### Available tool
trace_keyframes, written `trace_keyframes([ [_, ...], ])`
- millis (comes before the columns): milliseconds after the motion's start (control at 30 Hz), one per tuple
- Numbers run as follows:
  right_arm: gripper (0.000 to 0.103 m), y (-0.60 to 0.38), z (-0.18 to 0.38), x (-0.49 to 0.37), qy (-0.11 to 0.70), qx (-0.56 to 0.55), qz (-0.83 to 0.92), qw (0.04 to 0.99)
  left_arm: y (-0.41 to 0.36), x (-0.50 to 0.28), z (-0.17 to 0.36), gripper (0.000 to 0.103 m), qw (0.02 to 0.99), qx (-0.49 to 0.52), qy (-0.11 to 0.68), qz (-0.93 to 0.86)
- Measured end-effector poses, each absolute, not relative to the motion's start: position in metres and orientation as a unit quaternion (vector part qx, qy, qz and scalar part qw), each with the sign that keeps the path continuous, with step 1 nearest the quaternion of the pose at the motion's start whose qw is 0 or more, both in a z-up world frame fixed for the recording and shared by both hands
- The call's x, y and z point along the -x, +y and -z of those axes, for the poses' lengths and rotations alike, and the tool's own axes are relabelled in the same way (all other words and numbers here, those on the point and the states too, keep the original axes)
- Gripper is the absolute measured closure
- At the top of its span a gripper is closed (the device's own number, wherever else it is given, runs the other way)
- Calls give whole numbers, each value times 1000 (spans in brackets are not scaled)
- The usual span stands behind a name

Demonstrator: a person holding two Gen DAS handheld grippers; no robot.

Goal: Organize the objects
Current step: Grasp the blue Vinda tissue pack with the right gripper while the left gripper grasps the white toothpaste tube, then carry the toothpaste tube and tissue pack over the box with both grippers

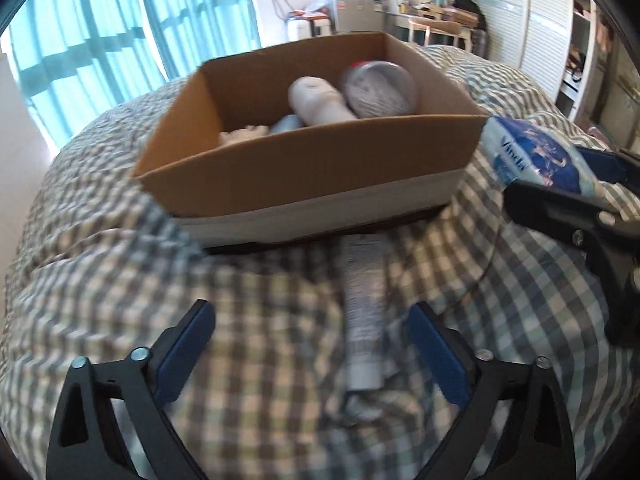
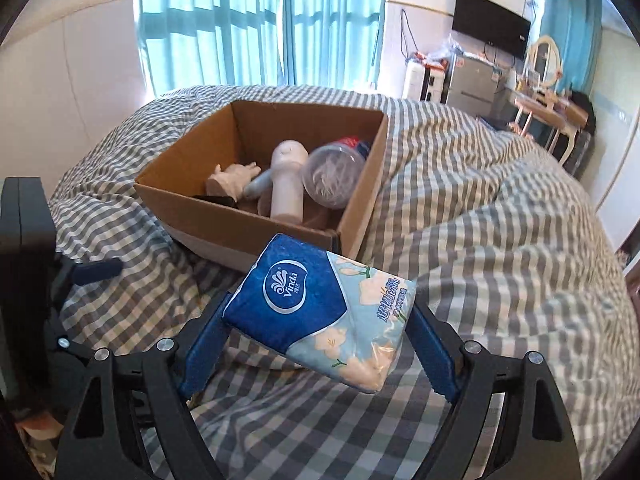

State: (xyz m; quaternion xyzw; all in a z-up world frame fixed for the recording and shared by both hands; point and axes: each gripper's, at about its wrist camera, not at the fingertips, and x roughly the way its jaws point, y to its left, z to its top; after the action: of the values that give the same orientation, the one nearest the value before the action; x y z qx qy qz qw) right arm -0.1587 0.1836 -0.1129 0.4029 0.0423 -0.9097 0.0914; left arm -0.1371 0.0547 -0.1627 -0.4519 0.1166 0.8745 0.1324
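Observation:
A brown cardboard box (image 1: 304, 168) sits on the checked bedspread; it also shows in the right wrist view (image 2: 360, 200). Inside lie a pale bottle (image 2: 286, 188), a clear jar with a red lid (image 2: 332, 176), a beige figure (image 2: 230, 178) and a bluish tube (image 2: 258, 186). My right gripper (image 2: 316, 332) is shut on a blue Vinda tissue pack (image 2: 320, 312), held above the bed just in front of the box; the pack also shows in the left wrist view (image 1: 532, 156). My left gripper (image 1: 312, 344) is open, with a white tube (image 1: 362, 316) lying on the bedspread between its fingers.
The checked bedspread (image 2: 500, 240) is rumpled, with a raised mound right of the box. Blue curtains (image 2: 248, 20), a wall TV (image 2: 492, 24) and a dressing table (image 2: 548, 112) stand beyond the bed. My left gripper's body (image 2: 28, 280) shows at the right wrist view's left edge.

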Motion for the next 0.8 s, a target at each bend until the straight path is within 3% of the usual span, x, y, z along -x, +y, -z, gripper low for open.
trace_keyframes([
  [233,18,194,124,163,11,-417,904,99,68,158,190,56,164,494,93,-849],
  [367,18,195,129,165,5,-425,900,96,70,164,202,59,167,508,95,-840],
  [467,18,194,130,164,6,-427,899,95,69,161,201,77,174,505,91,-840],
  [800,18,185,122,150,40,-410,908,77,53,138,177,77,168,493,59,-851],
])
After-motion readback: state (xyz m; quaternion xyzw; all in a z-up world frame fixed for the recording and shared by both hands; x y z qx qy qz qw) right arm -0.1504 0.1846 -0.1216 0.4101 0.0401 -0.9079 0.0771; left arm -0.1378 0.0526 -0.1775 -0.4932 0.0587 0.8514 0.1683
